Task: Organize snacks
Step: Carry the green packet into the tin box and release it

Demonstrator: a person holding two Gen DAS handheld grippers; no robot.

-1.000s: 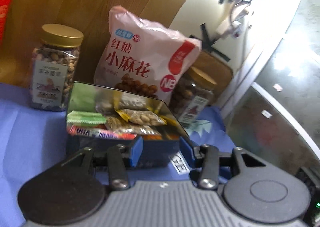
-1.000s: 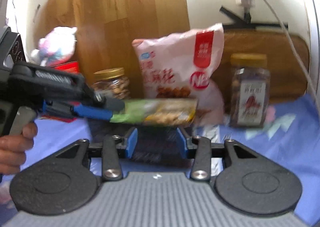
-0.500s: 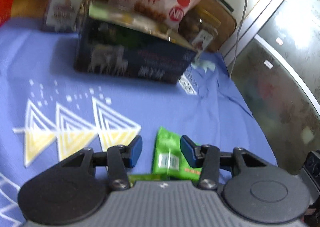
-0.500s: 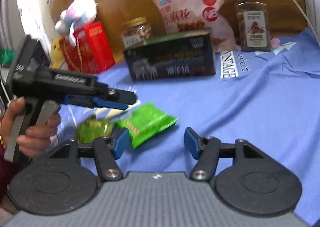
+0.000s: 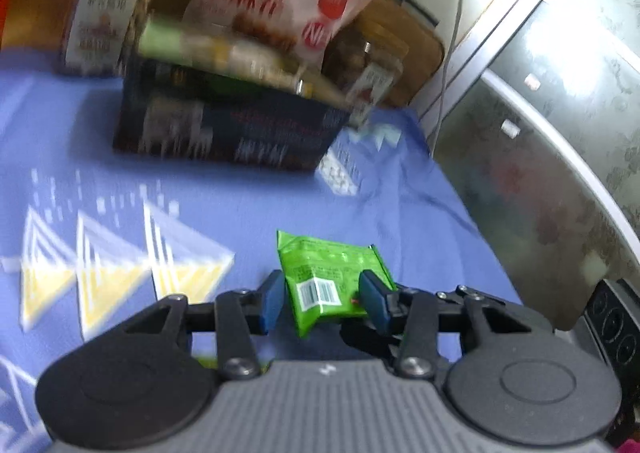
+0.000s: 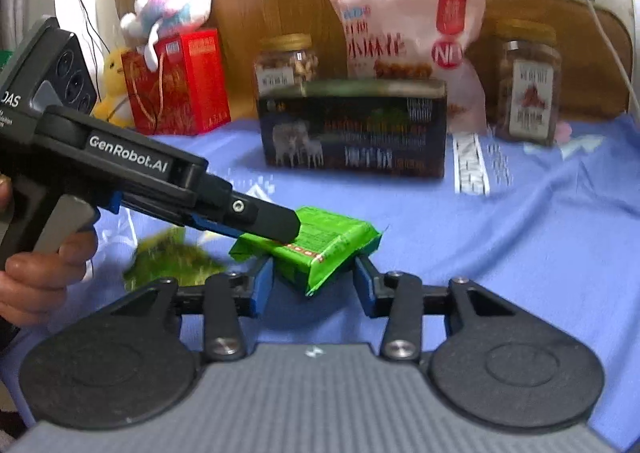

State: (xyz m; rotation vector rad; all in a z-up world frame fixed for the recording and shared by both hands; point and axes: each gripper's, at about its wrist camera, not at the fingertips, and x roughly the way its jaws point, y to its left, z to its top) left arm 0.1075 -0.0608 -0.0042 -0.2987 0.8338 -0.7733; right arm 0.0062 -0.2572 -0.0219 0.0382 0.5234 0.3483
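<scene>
A green snack packet [image 5: 326, 277] [image 6: 320, 241] lies on the blue cloth. My left gripper [image 5: 322, 299] is open with its blue fingers on either side of the packet; from the right wrist view it [image 6: 276, 223] reaches over the packet from the left. My right gripper [image 6: 314, 285] is open, its fingers flanking the packet's near end. A dark tin box [image 5: 228, 125] [image 6: 352, 129] with snack packets inside stands further back. A second green packet [image 6: 172, 257] lies blurred at the left, under the left gripper.
Behind the box are a pink snack bag [image 6: 412, 45] and two jars of nuts [image 6: 288, 61] [image 6: 528, 89]. A red gift bag [image 6: 176, 81] with a plush toy [image 6: 172, 9] stands back left. A cabinet [image 5: 540, 157] borders the table's right edge.
Both grippers moved from the box down to the cloth. The left gripper has closed in around the green packet, and the right gripper has come up to its near end.
</scene>
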